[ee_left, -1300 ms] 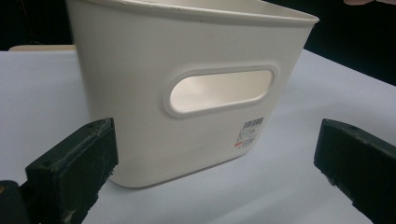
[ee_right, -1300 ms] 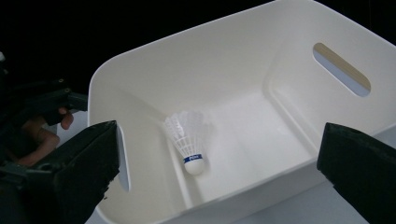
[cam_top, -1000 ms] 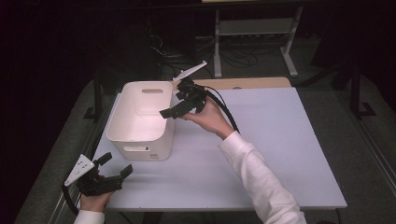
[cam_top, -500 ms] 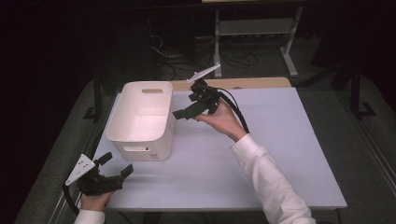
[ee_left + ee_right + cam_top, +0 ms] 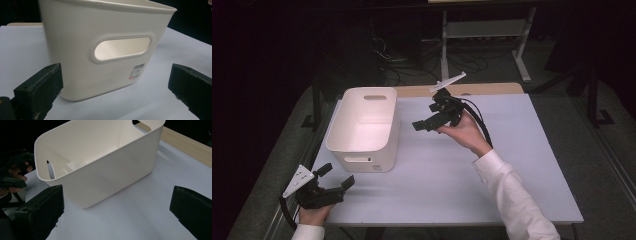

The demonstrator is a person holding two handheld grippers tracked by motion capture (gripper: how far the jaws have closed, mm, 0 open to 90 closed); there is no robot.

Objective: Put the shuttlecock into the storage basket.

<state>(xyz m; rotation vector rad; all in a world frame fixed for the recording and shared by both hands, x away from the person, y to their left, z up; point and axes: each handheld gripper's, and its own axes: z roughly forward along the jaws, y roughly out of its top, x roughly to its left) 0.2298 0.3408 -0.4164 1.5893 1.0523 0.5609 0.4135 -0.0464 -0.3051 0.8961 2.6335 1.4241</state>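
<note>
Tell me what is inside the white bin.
The white bin looks empty: the high view and the right gripper view show bare inner walls and most of the floor. The strip of floor behind its near wall is hidden in both.

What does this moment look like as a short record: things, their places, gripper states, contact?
container: white bin, upright, left half of the table
contents: none visible inside
label: barcode sticker on the near end wall, under the handle cutout
left gripper: jaws open, at the near left table corner, facing the bin's end wall, apart from it
right gripper: jaws open, held above the table right of the bin, not touching it
</note>
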